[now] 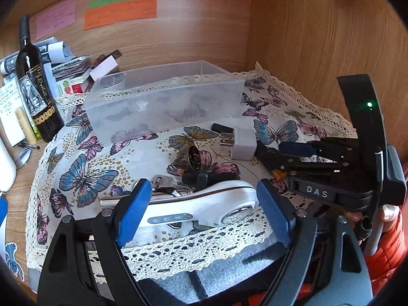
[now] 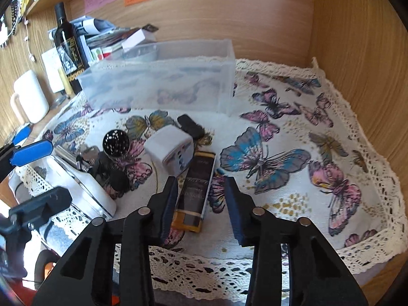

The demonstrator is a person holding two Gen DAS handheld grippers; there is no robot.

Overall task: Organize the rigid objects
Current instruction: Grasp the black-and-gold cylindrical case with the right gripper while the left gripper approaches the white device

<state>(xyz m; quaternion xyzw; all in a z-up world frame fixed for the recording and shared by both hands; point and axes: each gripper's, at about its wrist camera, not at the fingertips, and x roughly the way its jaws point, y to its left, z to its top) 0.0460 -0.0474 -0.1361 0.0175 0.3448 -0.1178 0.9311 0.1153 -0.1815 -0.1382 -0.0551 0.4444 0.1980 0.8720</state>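
Blue pads tip the left gripper [image 1: 201, 209], whose fingers are spread wide at lower centre around a white handheld device [image 1: 204, 204] lying on the butterfly cloth [image 1: 84, 163]. The right gripper [image 2: 201, 209] also has its fingers apart, straddling a dark slim box [image 2: 196, 186] at frame centre without clamping it. A white plug adapter [image 2: 170, 150] sits just above, and the clear plastic bin [image 2: 163, 79] stands behind at upper centre.

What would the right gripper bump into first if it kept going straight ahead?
Probably the dark rectangular box lying between the open fingers of the right gripper. Beyond it sits the white travel adapter, then the clear plastic bin. Depth is hard to judge.
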